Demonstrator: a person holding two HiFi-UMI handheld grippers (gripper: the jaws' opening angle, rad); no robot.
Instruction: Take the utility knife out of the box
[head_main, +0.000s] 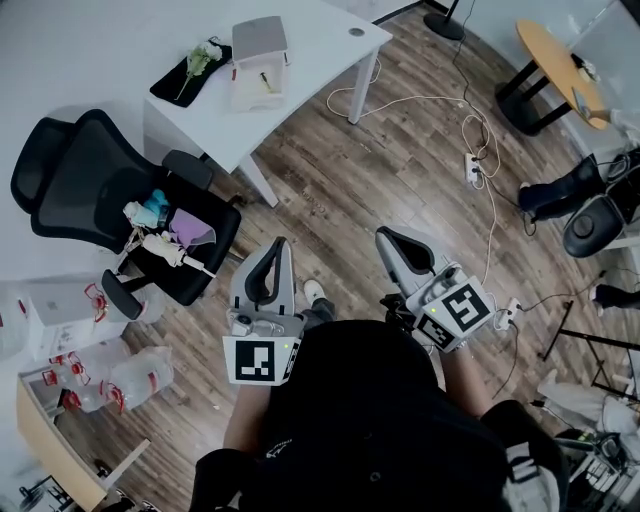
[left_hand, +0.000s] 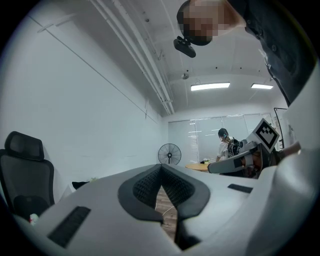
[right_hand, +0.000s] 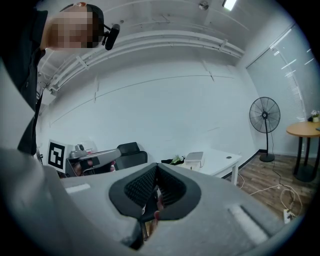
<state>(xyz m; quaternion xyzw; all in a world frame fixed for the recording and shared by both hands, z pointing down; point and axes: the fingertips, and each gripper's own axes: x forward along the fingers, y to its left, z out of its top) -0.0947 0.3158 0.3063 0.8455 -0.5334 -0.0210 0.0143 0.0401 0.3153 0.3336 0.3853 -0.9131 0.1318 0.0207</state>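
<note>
A grey-lidded box (head_main: 260, 42) rests on the white table (head_main: 320, 50) far ahead; the right gripper view shows that box (right_hand: 194, 158) small, on the table (right_hand: 220, 161). No utility knife can be made out. My left gripper (head_main: 272, 262) and right gripper (head_main: 400, 245) are held side by side over the wooden floor, well short of the table. The left gripper (left_hand: 161, 172) has its dark ribbed pads pressed together with nothing between them. In its own view the right gripper (right_hand: 156, 175) looks the same, pads meeting and empty.
A black office chair (head_main: 80, 190) loaded with small items stands at the left. Beside the box lies a black tray (head_main: 190, 70) with flowers. Cables and a power strip (head_main: 472, 165) cross the floor on the right. A round wooden table (head_main: 560, 65) and a fan (right_hand: 265, 115) stand further off.
</note>
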